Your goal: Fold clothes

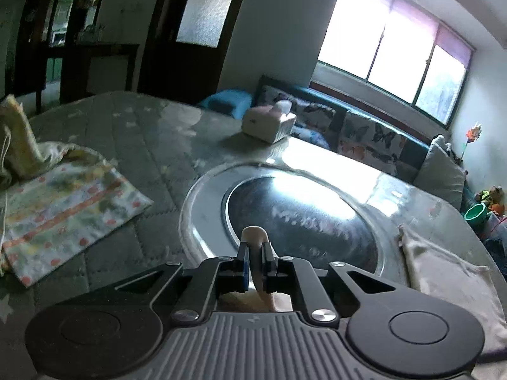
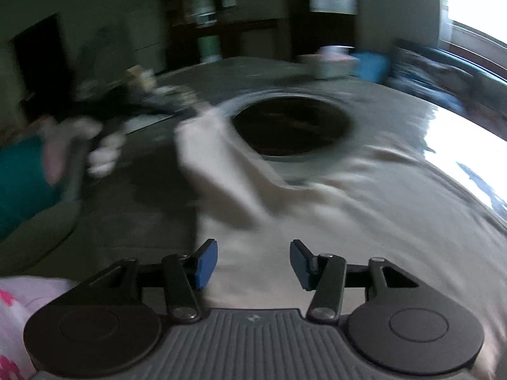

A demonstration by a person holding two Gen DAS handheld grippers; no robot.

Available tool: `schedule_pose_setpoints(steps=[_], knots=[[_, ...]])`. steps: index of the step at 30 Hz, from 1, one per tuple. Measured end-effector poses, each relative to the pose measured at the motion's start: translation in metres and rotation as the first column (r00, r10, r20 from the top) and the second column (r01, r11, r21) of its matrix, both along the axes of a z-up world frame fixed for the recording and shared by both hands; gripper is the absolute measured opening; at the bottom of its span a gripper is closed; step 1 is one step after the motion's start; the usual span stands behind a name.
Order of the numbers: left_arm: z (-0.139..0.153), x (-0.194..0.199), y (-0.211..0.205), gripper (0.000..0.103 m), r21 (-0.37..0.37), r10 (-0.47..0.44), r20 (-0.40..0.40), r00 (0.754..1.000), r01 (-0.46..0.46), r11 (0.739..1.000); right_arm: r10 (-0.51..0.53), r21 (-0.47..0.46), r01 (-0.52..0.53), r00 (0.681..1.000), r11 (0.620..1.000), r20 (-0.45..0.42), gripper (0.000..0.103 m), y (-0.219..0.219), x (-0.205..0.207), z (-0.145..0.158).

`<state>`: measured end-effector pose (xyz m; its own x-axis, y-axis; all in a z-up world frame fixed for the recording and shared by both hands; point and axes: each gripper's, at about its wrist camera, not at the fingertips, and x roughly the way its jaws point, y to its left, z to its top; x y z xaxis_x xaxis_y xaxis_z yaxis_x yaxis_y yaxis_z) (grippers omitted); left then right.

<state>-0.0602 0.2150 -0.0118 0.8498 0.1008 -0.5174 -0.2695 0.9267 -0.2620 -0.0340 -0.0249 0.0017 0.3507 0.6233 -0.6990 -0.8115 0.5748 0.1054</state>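
A cream garment lies spread on the table in the right wrist view [image 2: 348,209], one corner lifted towards the left. My left gripper [image 1: 256,262] is shut on a fold of that cream cloth [image 1: 255,237], which sticks up between the jaws; more of the garment lies at the right [image 1: 450,281]. My right gripper [image 2: 253,264] is open and empty, just above the near part of the garment. The right wrist view is blurred by motion.
A folded floral cloth [image 1: 66,212] and a crumpled yellow one [image 1: 19,136] lie at the table's left. A round inset cooktop [image 1: 301,221] sits mid-table, a tissue box [image 1: 269,123] behind it. A sofa [image 1: 380,139] stands under the window.
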Motion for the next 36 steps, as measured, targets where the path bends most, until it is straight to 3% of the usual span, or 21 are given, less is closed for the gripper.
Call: schedule_pose_setpoints(steps=[3, 6, 9, 12, 17, 24, 28, 31, 33, 36], knots=[[0.010, 0.003, 0.000, 0.008, 0.017, -0.016, 0.027, 1.000, 0.015, 1.000, 0.090, -0.047, -0.089, 0.996, 0.995, 0.017, 0.036, 0.027, -0.009, -0.009], [0.018, 0.004, 0.001, 0.008, 0.035, -0.031, 0.050, 0.998, 0.029, 0.999, 0.103, -0.119, -0.095, 0.993, 0.988, 0.056, 0.019, 0.041, -0.017, -0.019], [0.027, 0.006, 0.001, 0.008, 0.052, -0.045, 0.072, 0.996, 0.041, 0.998, 0.106, -0.121, -0.098, 0.993, 0.988, 0.060, 0.006, 0.042, -0.021, -0.019], [0.031, 0.001, 0.003, 0.008, 0.050, -0.038, 0.080, 0.996, 0.034, 0.998, 0.133, -0.101, -0.129, 0.991, 0.986, 0.031, 0.005, 0.038, -0.026, -0.016], [0.016, -0.009, 0.008, 0.008, 0.075, 0.006, 0.005, 1.000, -0.006, 0.997, 0.183, -0.068, -0.184, 0.983, 0.981, -0.015, 0.006, 0.037, -0.032, -0.020], [-0.007, -0.017, 0.015, 0.010, 0.096, 0.062, -0.088, 0.994, -0.054, 0.994, 0.151, 0.044, -0.149, 0.987, 0.988, -0.052, 0.015, 0.020, -0.031, -0.005], [-0.012, -0.018, 0.018, 0.012, 0.098, 0.082, -0.119, 0.990, -0.070, 0.993, -0.003, 0.113, 0.008, 0.999, 0.994, -0.048, 0.023, -0.021, -0.027, 0.012], [-0.012, -0.018, 0.017, 0.014, 0.114, 0.090, -0.133, 0.987, -0.075, 0.991, -0.183, 0.122, 0.187, 0.982, 0.975, -0.042, 0.026, -0.068, -0.025, 0.016], [-0.010, -0.018, 0.017, 0.014, 0.124, 0.098, -0.134, 0.986, -0.081, 0.989, -0.314, 0.103, 0.316, 0.949, 0.943, -0.035, 0.026, -0.102, -0.024, 0.013], [-0.003, -0.017, 0.015, 0.014, 0.138, 0.101, -0.127, 0.987, -0.083, 0.987, -0.498, 0.066, 0.499, 0.867, 0.864, -0.032, 0.026, -0.151, -0.020, 0.001]])
